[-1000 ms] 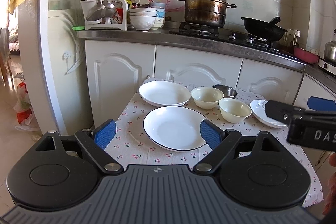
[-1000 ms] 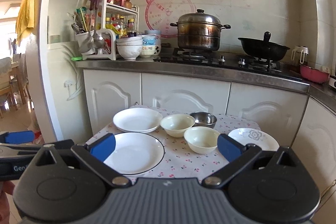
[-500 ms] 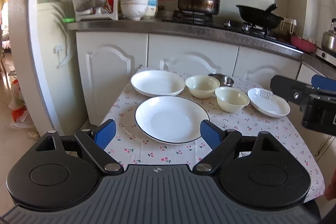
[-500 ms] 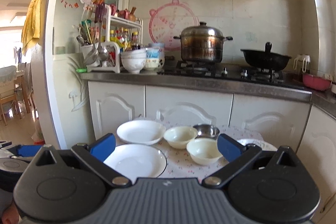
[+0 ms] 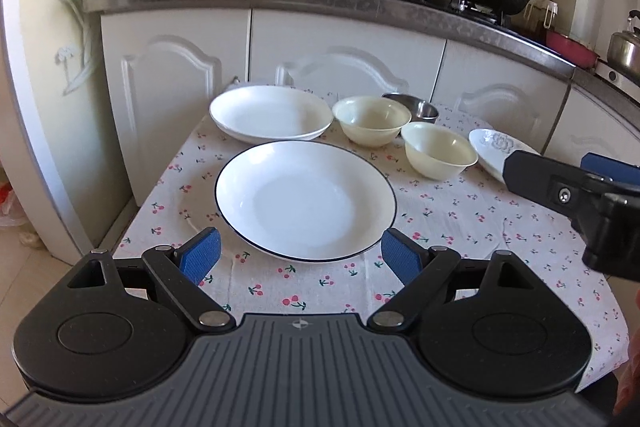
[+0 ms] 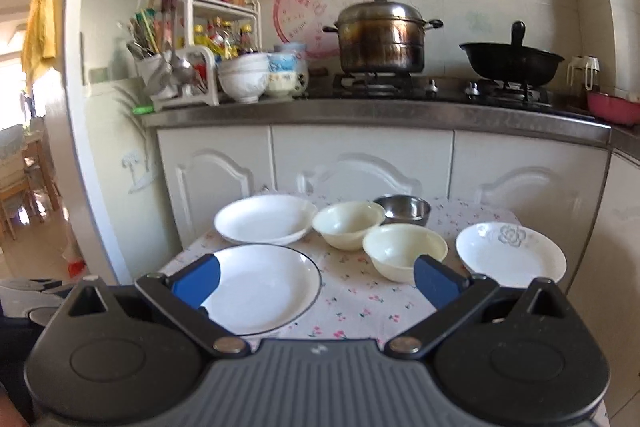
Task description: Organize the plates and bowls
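Note:
On the cherry-print tablecloth (image 5: 460,219) sit a black-rimmed white plate (image 5: 306,199) (image 6: 260,291), a plain white plate (image 5: 270,113) (image 6: 262,219) behind it, two cream bowls (image 5: 372,119) (image 5: 438,151) (image 6: 347,225) (image 6: 404,251), a small steel bowl (image 5: 414,107) (image 6: 403,209) and a flower-patterned white plate (image 5: 500,147) (image 6: 510,253). My left gripper (image 5: 300,257) is open and empty, just above the near rim of the black-rimmed plate. My right gripper (image 6: 316,279) is open and empty, held above the table's near edge; it shows at the right of the left wrist view (image 5: 576,187).
Behind the table are white cabinets under a counter (image 6: 380,111) with a steel pot (image 6: 382,35), a black wok (image 6: 512,61), stacked bowls (image 6: 244,75) and a utensil rack (image 6: 176,67). A doorway opens to the left.
My left gripper has moved forward and down toward the black-rimmed plate. My right gripper has come a little closer to the table. Both stay open.

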Available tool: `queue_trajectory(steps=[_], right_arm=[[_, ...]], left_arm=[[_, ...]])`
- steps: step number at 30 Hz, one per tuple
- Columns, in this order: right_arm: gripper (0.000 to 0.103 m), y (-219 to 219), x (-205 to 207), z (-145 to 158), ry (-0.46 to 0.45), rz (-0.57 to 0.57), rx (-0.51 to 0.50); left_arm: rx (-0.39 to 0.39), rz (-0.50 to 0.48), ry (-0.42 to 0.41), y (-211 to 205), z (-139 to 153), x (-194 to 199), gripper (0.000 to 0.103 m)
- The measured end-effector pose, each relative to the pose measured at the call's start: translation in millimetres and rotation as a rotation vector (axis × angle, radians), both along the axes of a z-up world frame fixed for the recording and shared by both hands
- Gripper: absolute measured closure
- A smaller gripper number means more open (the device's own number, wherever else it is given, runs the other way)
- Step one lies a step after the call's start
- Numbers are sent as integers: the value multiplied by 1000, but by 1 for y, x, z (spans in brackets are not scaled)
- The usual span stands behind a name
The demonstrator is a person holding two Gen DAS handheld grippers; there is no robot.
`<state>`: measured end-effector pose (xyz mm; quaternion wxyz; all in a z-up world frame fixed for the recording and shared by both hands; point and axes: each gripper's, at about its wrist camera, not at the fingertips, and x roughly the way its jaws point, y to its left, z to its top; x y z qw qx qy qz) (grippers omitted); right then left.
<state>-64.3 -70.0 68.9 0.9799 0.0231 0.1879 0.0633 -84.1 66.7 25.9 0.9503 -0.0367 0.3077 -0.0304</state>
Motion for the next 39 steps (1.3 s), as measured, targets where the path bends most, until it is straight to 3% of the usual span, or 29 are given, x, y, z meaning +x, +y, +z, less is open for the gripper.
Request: queue_trajectory(steps=[8,15,25,35,39], right_arm=[[1,-4,24,-14,69,-74,-6],[1,-12,47,-27,139,-62,82],[1,-31,82,-43,198,-46,287],[1,-32,114,-64,243,24,495],[1,-30,126,-69,255,57,551]], left_arm=[[-19,-3,39,6,-10,19,0],[-60,0,39,18,-16,34,0],[-219,61,16,50,-27,59,0],[-261,107,10,58,-37,89,0],[-259,116,16,58,-40,97,5]])
